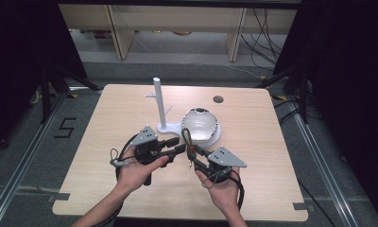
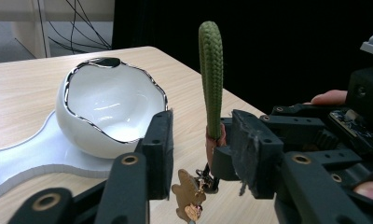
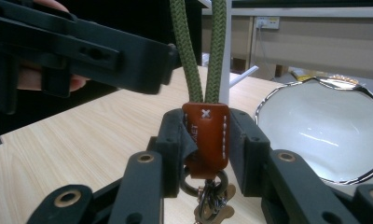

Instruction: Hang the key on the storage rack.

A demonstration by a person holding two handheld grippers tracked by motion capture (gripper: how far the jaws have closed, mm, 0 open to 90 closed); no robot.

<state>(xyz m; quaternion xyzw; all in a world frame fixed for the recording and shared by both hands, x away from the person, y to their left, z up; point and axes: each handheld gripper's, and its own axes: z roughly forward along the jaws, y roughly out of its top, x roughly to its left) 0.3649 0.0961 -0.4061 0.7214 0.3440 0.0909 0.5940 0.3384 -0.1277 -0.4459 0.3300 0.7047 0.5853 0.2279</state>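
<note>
A keychain (image 1: 189,145) with a green rope loop (image 2: 210,70), a brown leather tab (image 3: 205,135), a ring and a small charm (image 2: 189,196) is held upright over the table. My right gripper (image 3: 205,140) is shut on the leather tab, with the rope rising between its jaws. My left gripper (image 2: 203,140) comes in from the left with its jaws apart on either side of the rope loop; a gap shows between the left jaw and the rope. In the high view the left gripper (image 1: 179,144) and the right gripper (image 1: 193,154) meet at the keychain, in front of the bowl.
A white bowl (image 1: 200,124) with a dark wavy rim rests on a white base plate (image 1: 173,128) that carries a tall white post (image 1: 158,101) with short pegs. The wooden table (image 1: 107,118) has a round cable hole (image 1: 218,99) at the back. Dark curtains flank the table.
</note>
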